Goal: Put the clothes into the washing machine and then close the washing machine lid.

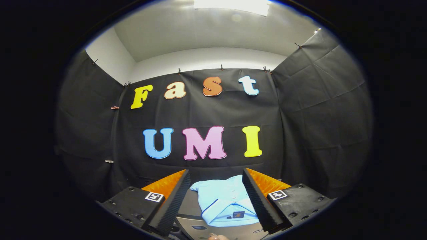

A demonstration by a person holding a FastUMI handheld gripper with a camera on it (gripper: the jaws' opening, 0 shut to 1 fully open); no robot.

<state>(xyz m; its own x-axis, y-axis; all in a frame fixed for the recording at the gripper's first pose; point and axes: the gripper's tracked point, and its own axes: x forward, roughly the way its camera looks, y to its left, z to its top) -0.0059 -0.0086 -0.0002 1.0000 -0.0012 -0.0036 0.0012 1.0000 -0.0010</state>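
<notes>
Gripper (217,176) fingers spread wide — folded pale-blue shirt (225,203) lying between them

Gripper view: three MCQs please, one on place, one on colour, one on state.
1. Where does the folded polo shirt lie?
A. between the fingers, slightly ahead
B. hung on the wall
C. outside the fingers

2. Colour of the shirt?
A. red
B. light blue
C. black

3. State of the gripper?
A. shut on the shirt
B. open
C. shut on nothing

Answers:
1 A, it shows in the gap between both fingers.
2 B, pale blue cloth with a dark trim line.
3 B, the fingers stand wide apart, not pressing the shirt.
</notes>
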